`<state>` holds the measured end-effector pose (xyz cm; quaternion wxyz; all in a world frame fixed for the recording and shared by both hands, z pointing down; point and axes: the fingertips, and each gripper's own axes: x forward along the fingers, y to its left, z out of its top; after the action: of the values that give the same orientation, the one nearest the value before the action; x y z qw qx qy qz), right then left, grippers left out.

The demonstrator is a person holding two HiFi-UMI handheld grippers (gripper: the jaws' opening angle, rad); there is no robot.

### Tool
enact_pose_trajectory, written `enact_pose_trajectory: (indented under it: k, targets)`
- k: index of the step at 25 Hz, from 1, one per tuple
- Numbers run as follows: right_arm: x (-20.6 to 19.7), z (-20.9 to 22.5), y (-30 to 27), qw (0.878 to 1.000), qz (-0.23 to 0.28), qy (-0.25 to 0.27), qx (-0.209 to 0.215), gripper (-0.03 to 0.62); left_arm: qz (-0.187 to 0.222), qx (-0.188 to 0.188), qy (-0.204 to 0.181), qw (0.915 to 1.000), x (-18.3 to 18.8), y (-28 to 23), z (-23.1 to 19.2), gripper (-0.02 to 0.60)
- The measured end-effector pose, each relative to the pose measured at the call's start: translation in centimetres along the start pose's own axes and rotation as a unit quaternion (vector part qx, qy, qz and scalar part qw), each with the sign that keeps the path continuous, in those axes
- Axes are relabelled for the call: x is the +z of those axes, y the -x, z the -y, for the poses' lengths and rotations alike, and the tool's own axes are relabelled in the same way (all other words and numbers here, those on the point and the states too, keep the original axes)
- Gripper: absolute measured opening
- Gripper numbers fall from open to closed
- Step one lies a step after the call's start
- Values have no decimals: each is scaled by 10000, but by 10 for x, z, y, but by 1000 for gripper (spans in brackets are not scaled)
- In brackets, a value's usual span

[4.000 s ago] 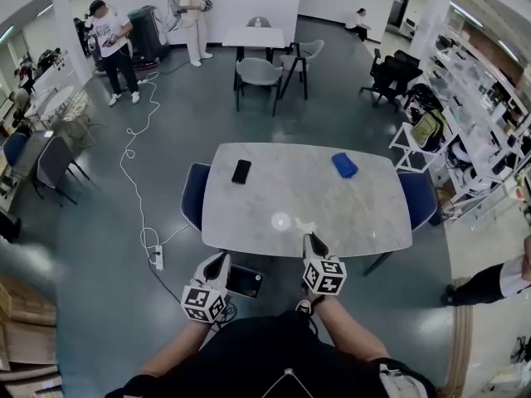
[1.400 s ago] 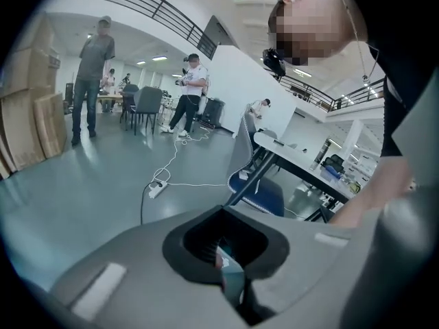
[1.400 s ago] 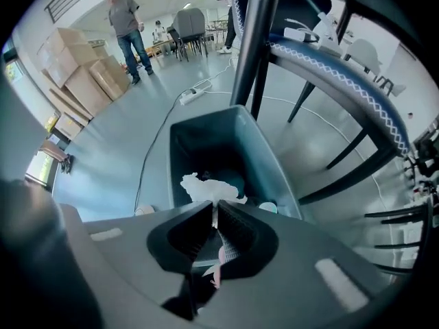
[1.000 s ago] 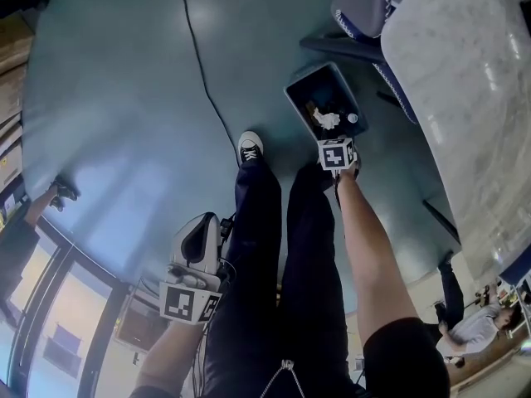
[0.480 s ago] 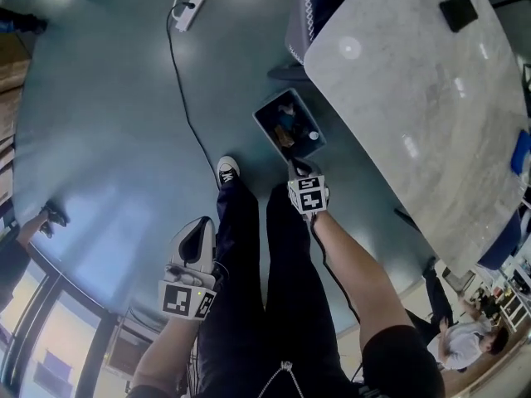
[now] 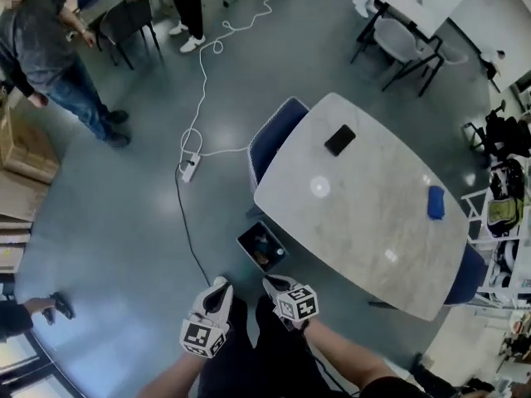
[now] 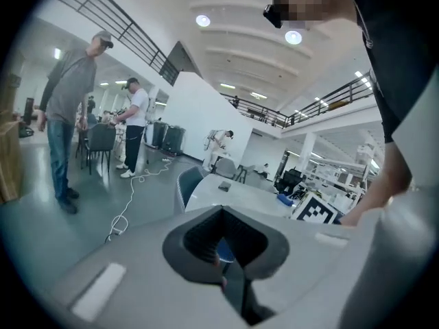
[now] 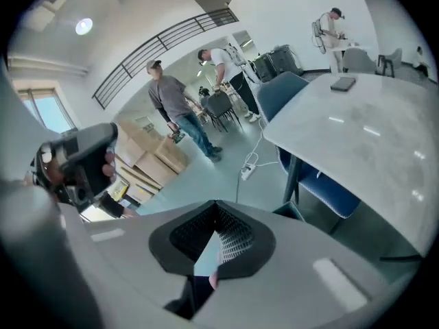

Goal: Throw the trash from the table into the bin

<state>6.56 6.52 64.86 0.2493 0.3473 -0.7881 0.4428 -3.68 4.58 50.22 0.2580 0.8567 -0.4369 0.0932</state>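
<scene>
The left hand-held gripper (image 6: 220,288) and right hand-held gripper (image 6: 272,284) have their jaws pressed together, empty, near the small dark rectangular bin (image 6: 248,238) beside the grey marble desk (image 6: 365,214).

bright ceiling lights | glare on table (image 6: 365,214) | fisheye edges | near parts blurred

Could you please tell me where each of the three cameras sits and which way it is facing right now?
Head view: on the person's head, looking steeply down at the table, the bin and the floor; both forearms, the left gripper and the right gripper show.
Left gripper view: on the left gripper, facing level across the room; the person's torso and right arm show at right.
Right gripper view: on the right gripper, facing along the table's edge; the left hand shows at left.
Shared: all three see the table and the black phone.
</scene>
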Motion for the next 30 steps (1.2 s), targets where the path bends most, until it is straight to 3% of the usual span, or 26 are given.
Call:
enact_pose_trajectory:
  k: [5, 13, 18, 23, 30]
  targets:
    - [99, -57, 81, 9953, 793, 488, 257, 28, 348, -155, -617, 9974, 82, 7, 26, 0]
    - [184, -131, 193, 9706, 2213, 929, -172, 28, 1267, -590, -889, 9862, 169, 30, 71, 0]
    - [206, -159, 223, 9477, 2862, 1343, -451, 28, 1529, -751, -1004, 9803, 189, 33, 92, 0]
    - [209, -158, 235, 9406, 3063, 1312, -644, 28, 1543, -1145, -887, 9774, 200, 24, 106, 0]
    - [210, -161, 243, 9288, 3359, 1363, -769, 27, 1391, -1372, -1031, 9753, 204, 13, 117, 0]
